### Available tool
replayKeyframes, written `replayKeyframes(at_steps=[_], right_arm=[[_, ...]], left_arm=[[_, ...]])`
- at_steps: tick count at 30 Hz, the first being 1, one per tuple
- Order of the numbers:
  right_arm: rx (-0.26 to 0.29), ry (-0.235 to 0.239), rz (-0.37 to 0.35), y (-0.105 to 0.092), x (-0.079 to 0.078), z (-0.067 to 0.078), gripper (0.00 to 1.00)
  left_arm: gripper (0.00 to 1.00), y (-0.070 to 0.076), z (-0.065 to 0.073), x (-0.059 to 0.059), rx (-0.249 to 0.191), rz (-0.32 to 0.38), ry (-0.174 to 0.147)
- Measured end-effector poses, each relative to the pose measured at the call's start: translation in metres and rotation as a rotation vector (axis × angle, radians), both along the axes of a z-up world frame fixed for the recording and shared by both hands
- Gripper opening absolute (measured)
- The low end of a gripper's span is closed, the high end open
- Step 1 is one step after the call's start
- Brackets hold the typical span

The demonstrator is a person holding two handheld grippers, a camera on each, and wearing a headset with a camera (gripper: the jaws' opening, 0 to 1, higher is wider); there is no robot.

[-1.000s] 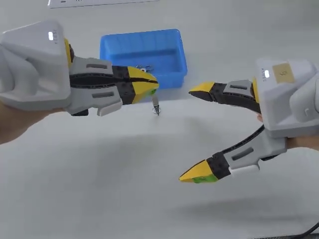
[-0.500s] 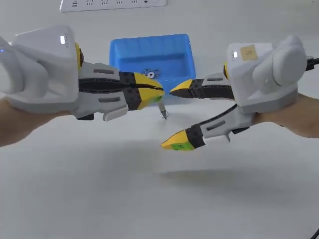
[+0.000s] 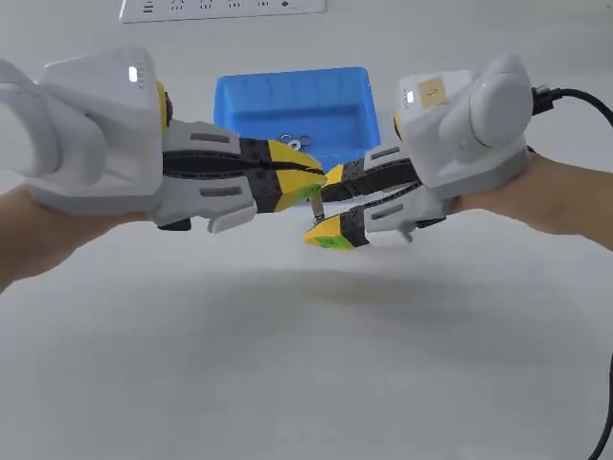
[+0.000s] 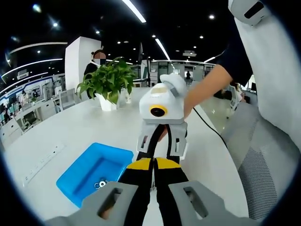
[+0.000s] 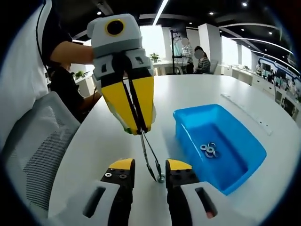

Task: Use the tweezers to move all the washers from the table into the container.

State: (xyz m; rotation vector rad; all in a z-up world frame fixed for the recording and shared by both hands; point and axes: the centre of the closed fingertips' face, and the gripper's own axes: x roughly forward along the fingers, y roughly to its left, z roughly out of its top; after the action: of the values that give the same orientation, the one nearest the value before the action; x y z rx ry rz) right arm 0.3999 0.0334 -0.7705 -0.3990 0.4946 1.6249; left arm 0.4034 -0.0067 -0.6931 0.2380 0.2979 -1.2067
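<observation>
A few washers [image 5: 207, 149] are in the container [image 5: 244, 162], while the left gripper [image 5: 136, 127] pinches tweezers [image 5: 149, 155] seemingly bearing another, their tip between the right gripper's [image 5: 150, 165] parted jaws.

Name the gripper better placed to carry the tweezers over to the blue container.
Left. The left gripper is shut on the tweezers, with what looks like a washer at their tip; the right gripper is open and holds nothing.
</observation>
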Motion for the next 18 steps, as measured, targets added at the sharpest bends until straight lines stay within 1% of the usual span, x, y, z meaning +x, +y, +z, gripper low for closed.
replayKeyframes(at_steps=[2,4,11,12,13,14,15,16,18], right_arm=[[-0.004,-0.003,0.016,0.0,-0.002,0.0,0.21],[-0.034,-0.029,0.038,-0.001,-0.003,-0.003,0.21],[-0.044,-0.065,0.044,-0.001,0.002,-0.004,0.14],[-0.058,-0.086,0.045,-0.002,0.004,-0.006,0.13],[-0.058,-0.084,0.051,-0.001,0.003,-0.006,0.13],[-0.07,-0.102,0.061,-0.002,0.002,-0.007,0.13],[-0.077,-0.113,0.065,-0.002,0.002,-0.008,0.12],[-0.082,-0.121,0.066,-0.002,0.001,-0.009,0.12],[-0.08,-0.127,0.065,-0.003,0.002,-0.009,0.12]], left_arm=[[0.05,-0.001,0.0,0.0,0.001,0.0,0.0],[0.05,-0.001,0.0,-0.001,0.001,-0.003,0.001],[0.05,-0.003,0.0,-0.001,0.003,-0.009,0.001],[0.05,-0.003,0.0,-0.001,0.002,-0.009,0.001],[0.05,-0.003,0.0,0.0,0.003,-0.008,0.0],[0.05,-0.003,0.0,0.0,0.003,-0.008,0.002],[0.05,-0.01,0.002,-0.001,0.005,-0.008,0.0],[0.05,-0.013,0.003,-0.001,0.005,-0.008,0.001],[0.05,-0.011,0.003,-0.002,0.005,-0.008,0.001]])
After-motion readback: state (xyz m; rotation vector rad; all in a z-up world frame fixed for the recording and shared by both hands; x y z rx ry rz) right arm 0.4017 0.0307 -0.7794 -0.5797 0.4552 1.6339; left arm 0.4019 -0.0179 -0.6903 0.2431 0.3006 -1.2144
